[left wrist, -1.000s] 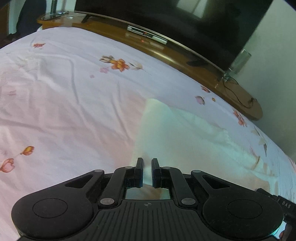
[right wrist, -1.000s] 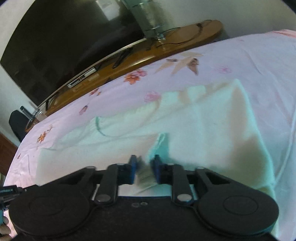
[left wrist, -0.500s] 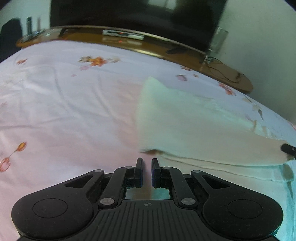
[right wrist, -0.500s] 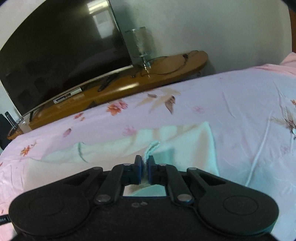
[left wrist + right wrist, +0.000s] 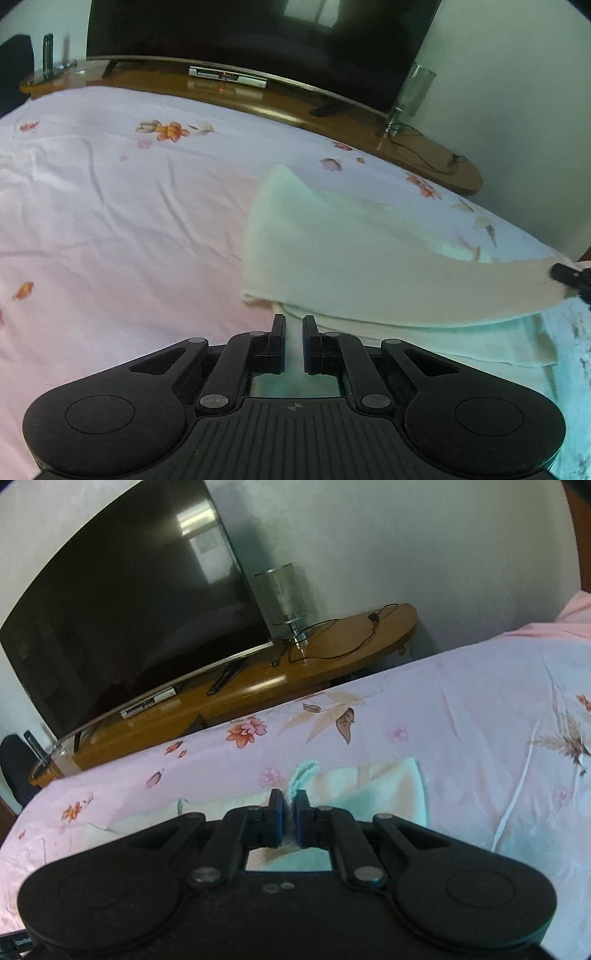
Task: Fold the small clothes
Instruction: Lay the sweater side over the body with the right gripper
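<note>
While the pale green garment [image 5: 369, 266] lies on the bed [image 5: 110, 229] with one side lifted and drawn across itself, the fold looks only partly made; laying that flap down and any further folds are left, I judge. The right tool [image 5: 290, 808] is pressed together on a bunched edge of the cloth, tilted moderately downward above the bed. The left tool [image 5: 293, 325] angles down more steeply at the near edge, its fingers nearly together; whether they pinch the fabric is unclear.
</note>
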